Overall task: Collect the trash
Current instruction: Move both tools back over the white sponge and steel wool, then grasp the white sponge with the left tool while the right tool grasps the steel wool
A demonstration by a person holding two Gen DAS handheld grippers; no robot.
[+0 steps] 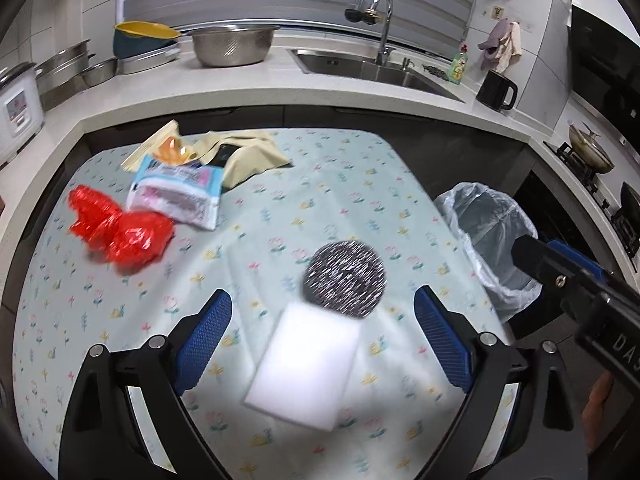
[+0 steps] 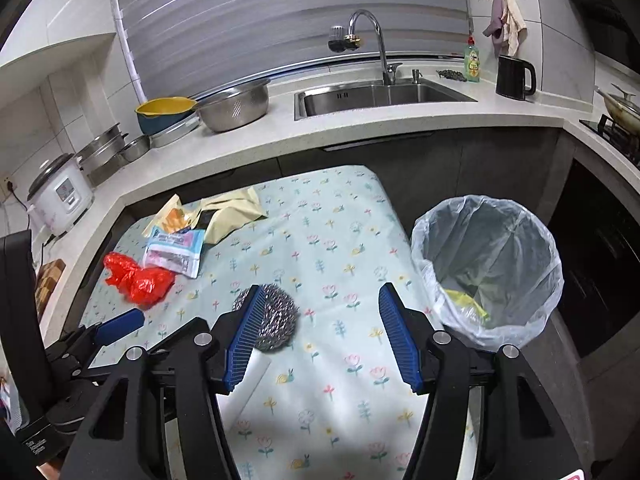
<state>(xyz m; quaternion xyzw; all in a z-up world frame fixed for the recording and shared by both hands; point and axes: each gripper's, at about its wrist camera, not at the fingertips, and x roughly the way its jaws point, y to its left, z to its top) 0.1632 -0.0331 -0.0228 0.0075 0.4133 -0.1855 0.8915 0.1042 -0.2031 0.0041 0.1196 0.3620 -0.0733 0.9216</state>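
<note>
Kitchen table (image 1: 280, 168): scourer (image 1: 344, 280), sponge (image 1: 308, 364) below left gripper (image 1: 322, 312), right gripper (image 2: 320, 312); both jaws wide, empty.

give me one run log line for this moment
left gripper: open, empty | right gripper: open, empty | bin: yellow scrap inside | red bag, wrappers: on table

A table covered in a pale green flower-printed cloth (image 2: 320, 240) stood before the kitchen counter. A round steel wire scourer (image 1: 345, 278) lay near its centre, touching a white rectangular foam sponge (image 1: 306, 364) at 6 o'clock. Toward 10 o'clock lay a crumpled red plastic bag (image 1: 120, 228), a blue-and-white plastic packet (image 1: 176, 190), an orange-printed wrapper (image 1: 170, 148) and a cream cloth (image 1: 244, 152).
</note>
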